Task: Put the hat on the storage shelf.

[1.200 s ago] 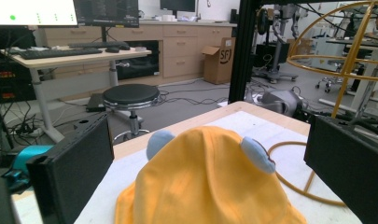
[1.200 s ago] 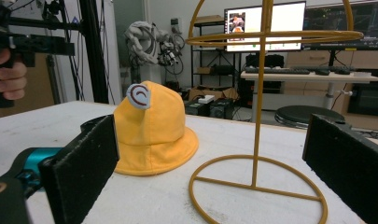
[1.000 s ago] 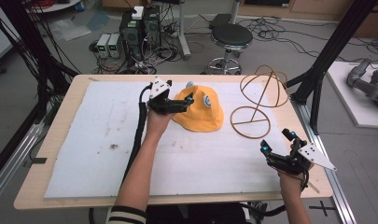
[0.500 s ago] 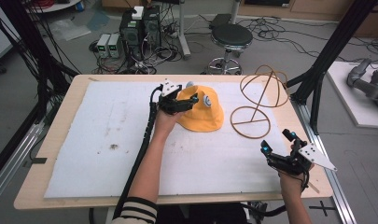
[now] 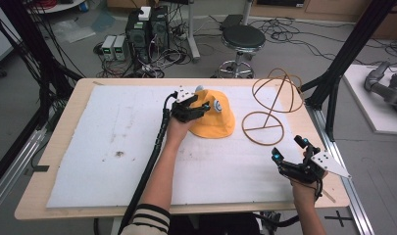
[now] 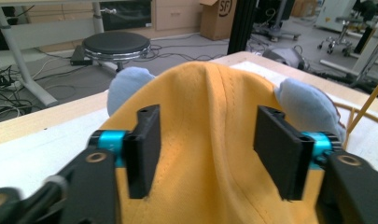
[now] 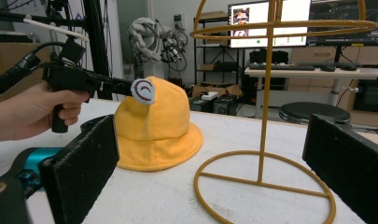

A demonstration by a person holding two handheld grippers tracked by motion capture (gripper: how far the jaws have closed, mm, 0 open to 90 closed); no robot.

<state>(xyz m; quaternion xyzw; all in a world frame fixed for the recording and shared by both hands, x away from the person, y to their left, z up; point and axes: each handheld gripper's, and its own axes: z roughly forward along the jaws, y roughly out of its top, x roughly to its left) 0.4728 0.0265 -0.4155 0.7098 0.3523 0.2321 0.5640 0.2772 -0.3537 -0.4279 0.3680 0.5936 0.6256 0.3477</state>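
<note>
Left gripper view — yellow hat (image 6: 214, 140) between the open left claw (image 6: 210, 154) jaws.

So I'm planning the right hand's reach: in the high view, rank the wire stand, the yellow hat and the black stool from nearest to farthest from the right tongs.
1. Wire stand, just ahead, right side.
2. Yellow hat, mid-table, by the left tongs.
3. Black stool, on the floor past the far edge.

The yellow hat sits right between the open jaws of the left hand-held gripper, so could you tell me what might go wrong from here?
1. The left hand-held gripper straddles the soft hat; closing may pinch only a loose fold that slips.
2. The wire hat stand stands beside the hat, so a sideways lift might knock it.
</note>
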